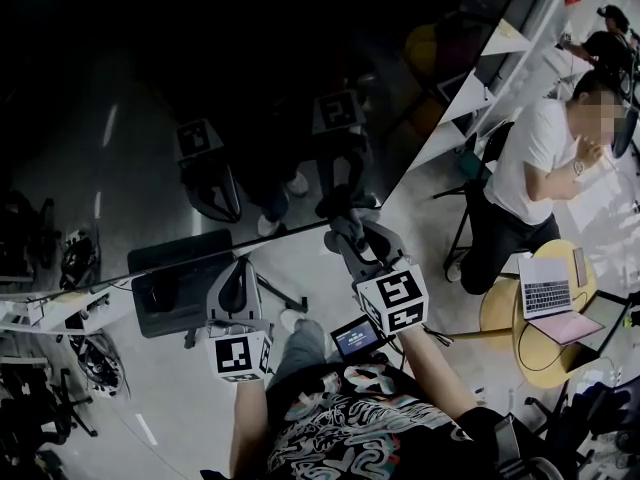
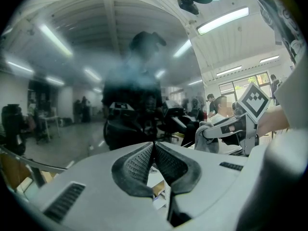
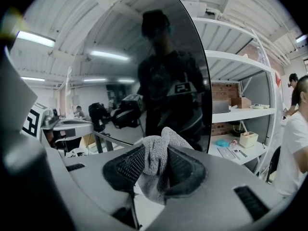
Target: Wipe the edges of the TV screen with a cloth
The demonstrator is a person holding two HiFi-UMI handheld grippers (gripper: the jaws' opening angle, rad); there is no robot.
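from the head view i see a grey floor (image 1: 430, 218) with a white dash (image 1: 147, 428) painted on it. at the right a round yellow desk (image 1: 497, 318) stands on the floor. an open laptop (image 1: 547, 293) lies on the desk, with a slim dark thing (image 1: 580, 266) just beside it; i can't tell what that is. a black chair (image 1: 492, 140) stands on the floor near the desk. in the right gripper view a white shelf (image 3: 240, 153) carries a cream tub (image 3: 249, 138), a teal thing (image 3: 222, 142) and some flat tools (image 3: 231, 152). the upper shelf (image 3: 226, 113) holds a brown box (image 3: 243, 102).
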